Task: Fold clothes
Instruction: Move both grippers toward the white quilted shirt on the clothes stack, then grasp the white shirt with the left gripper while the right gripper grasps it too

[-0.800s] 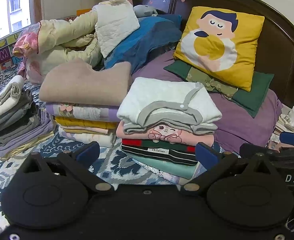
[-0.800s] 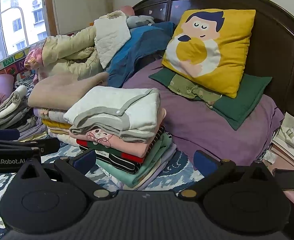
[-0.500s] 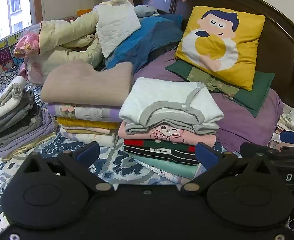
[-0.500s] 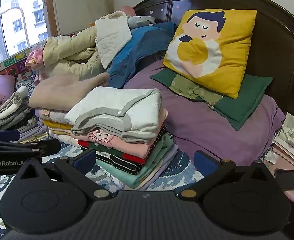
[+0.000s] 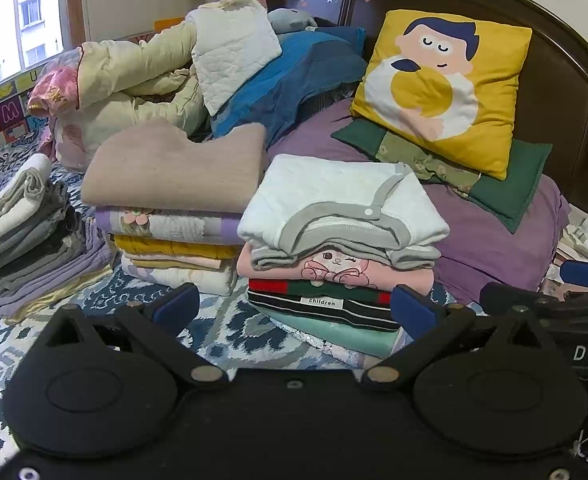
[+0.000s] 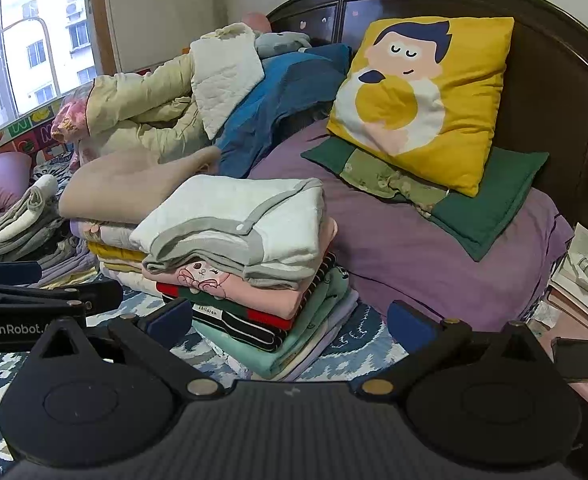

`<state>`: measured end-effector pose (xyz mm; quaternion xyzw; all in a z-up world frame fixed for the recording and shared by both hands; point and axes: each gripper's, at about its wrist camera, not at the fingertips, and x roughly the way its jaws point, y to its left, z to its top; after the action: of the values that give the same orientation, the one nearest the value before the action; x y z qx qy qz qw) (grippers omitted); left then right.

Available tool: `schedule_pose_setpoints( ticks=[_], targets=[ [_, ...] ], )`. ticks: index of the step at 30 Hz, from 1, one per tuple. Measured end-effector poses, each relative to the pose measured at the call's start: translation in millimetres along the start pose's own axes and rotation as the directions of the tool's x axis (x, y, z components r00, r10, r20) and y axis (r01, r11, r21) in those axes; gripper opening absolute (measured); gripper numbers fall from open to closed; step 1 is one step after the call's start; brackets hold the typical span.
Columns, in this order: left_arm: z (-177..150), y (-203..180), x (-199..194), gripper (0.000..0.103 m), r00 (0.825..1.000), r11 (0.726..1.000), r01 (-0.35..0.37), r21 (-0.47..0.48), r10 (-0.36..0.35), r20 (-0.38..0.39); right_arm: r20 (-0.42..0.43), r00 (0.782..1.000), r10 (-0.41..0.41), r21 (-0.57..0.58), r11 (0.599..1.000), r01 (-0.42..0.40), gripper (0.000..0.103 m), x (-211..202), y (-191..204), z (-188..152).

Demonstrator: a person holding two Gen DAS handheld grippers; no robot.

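A stack of folded clothes stands on the bed, topped by a white garment with grey trim point(image 5: 346, 208) point(image 6: 237, 220). Under it lie a pink top point(image 5: 334, 272), a striped piece labelled "children" point(image 5: 322, 304) and a mint piece point(image 5: 334, 332). My left gripper point(image 5: 294, 310) is open and empty, just in front of this stack. My right gripper point(image 6: 289, 320) is open and empty, its fingers either side of the stack's near corner without touching it. Each gripper shows at the edge of the other's view.
A second stack topped by a beige blanket point(image 5: 173, 168) stands to the left, a grey and white pile point(image 5: 21, 216) further left. Loose quilts point(image 5: 153, 80) and a blue cover point(image 5: 294, 72) lie behind. A yellow cushion point(image 5: 442, 88) leans on the dark headboard point(image 5: 554, 80). Books and tissues point(image 6: 586, 272) sit at right.
Both views have drifted slightly; the stacks sit a little further right in frame. Nothing was gripped or released.
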<state>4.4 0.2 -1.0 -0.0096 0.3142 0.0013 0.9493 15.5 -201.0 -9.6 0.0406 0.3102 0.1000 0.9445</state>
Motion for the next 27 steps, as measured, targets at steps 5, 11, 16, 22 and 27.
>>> schedule_pose_setpoints(
  ticks=[5,11,16,22,27],
  targets=[
    [1.4,-0.9,3.8,0.103,1.0,1.0,0.014,-0.01,-0.014,0.005,0.001,1.0,0.022,0.019,1.0,-0.022,0.103,5.2,-5.6,0.2],
    [5.4,2.5,13.9,0.103,1.0,1.0,0.019,0.007,-0.019,0.004,0.023,0.998,0.059,0.07,0.996,-0.061,0.103,17.0,-15.3,-0.4],
    [11.0,7.6,23.3,0.103,0.999,0.999,0.046,0.015,-0.047,0.023,0.041,0.995,0.091,0.112,0.989,-0.095,0.103,31.1,-26.2,0.3],
    [13.0,17.9,44.9,0.103,0.996,0.996,0.09,0.019,-0.09,0.009,0.027,0.993,0.117,0.155,0.981,-0.12,0.103,54.2,-33.1,7.9],
    [11.9,31.7,64.6,0.103,0.989,0.989,0.142,-0.042,-0.144,-0.043,0.001,0.986,0.167,0.239,0.957,-0.163,0.103,80.9,-44.0,15.2]
  ],
)
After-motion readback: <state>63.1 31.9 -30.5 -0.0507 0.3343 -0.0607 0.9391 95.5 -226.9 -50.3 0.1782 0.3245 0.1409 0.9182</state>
